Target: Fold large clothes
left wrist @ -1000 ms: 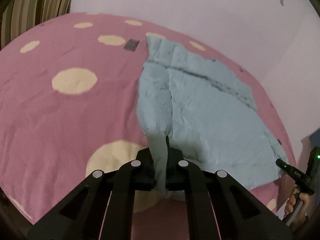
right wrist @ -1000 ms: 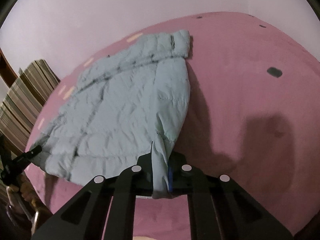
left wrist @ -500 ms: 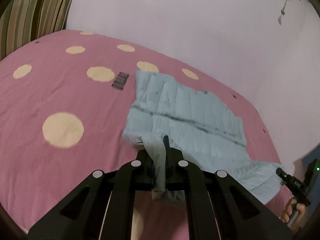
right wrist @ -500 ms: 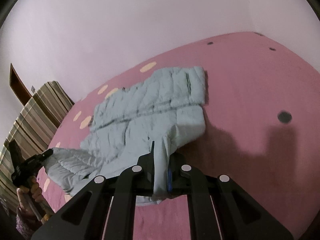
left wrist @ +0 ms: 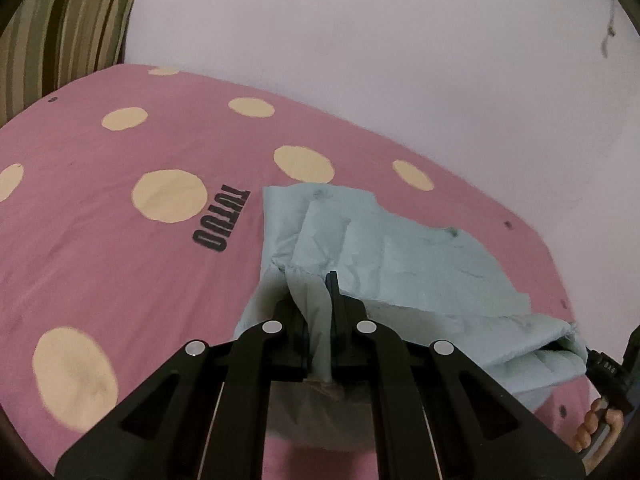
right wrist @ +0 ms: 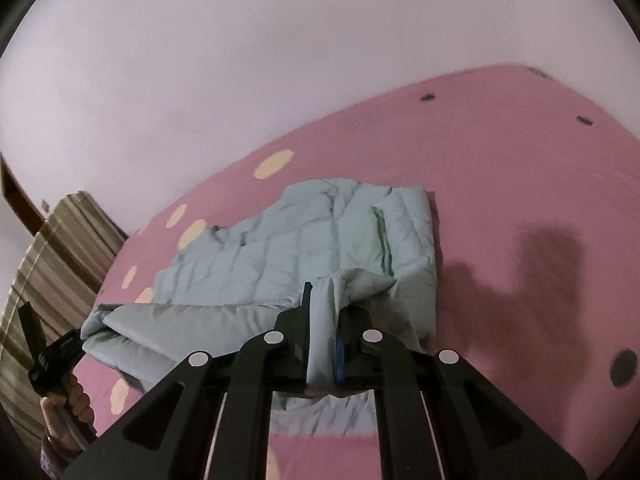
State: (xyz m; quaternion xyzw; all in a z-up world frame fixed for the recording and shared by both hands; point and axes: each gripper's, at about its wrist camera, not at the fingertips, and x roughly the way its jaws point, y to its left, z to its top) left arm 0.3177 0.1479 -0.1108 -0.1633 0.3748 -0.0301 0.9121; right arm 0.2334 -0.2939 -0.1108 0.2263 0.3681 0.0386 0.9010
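A light blue quilted jacket point(left wrist: 404, 252) lies on the pink bed, its near edge lifted and folding over the far part. My left gripper point(left wrist: 320, 312) is shut on one corner of that near edge. My right gripper point(right wrist: 324, 320) is shut on the other corner; the jacket point(right wrist: 296, 248) spreads ahead of it. The lifted hem sags between the two grippers. In the left wrist view the right gripper point(left wrist: 608, 376) shows at the far right. In the right wrist view the left gripper point(right wrist: 56, 352) shows at the far left.
The bed has a pink sheet point(left wrist: 100, 240) with cream dots and a dark printed word point(left wrist: 220, 220). A plain wall point(left wrist: 360, 40) runs behind the bed. A striped pillow or cushion point(left wrist: 60, 28) stands at the bed's left end, also in the right wrist view point(right wrist: 48, 264).
Both grippers have risen and moved forward with the jacket's near edge, carrying it over the far part. The jacket now looks shorter and doubled.
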